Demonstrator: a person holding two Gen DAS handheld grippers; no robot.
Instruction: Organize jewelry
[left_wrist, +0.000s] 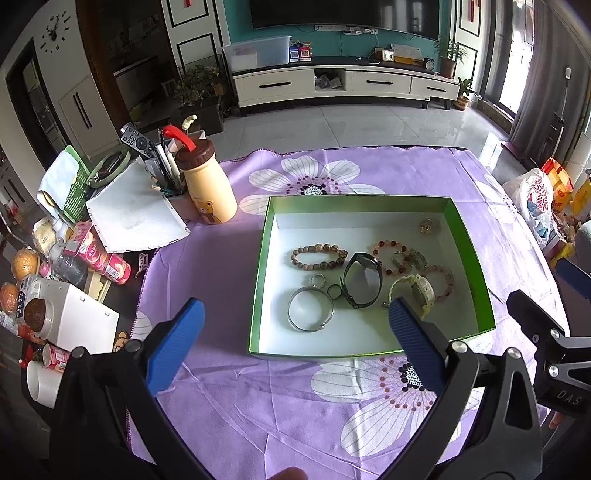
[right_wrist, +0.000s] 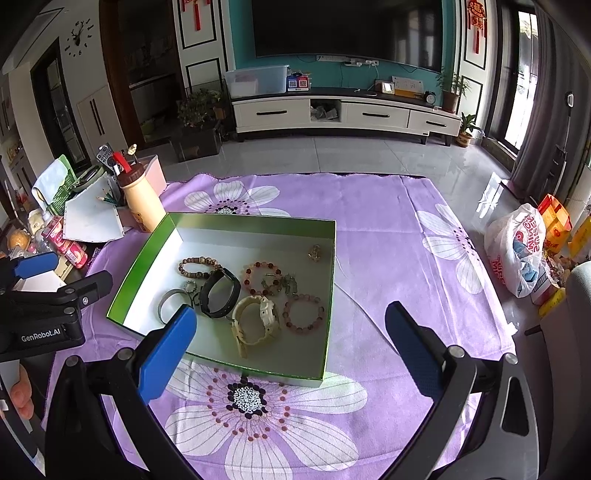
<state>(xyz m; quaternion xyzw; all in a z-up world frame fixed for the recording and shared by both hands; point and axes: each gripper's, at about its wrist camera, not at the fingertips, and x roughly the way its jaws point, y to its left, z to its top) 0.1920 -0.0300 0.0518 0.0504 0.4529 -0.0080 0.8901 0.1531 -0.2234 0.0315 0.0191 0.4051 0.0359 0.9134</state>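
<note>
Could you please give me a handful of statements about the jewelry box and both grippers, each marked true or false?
1. Both the left gripper and the right gripper are open and hold nothing. True.
2. The black watch lies on the purple cloth outside the box. False: it lies inside the green box.
3. A silver bangle lies in the box. True.
4. The cream watch is clamped in the right gripper. False: it lies loose in the box.
5. The box is lidded. False: it is open-topped.

Silver bangle (right_wrist: 170, 301) half hidden; charm (right_wrist: 315, 253) indistinct.
</note>
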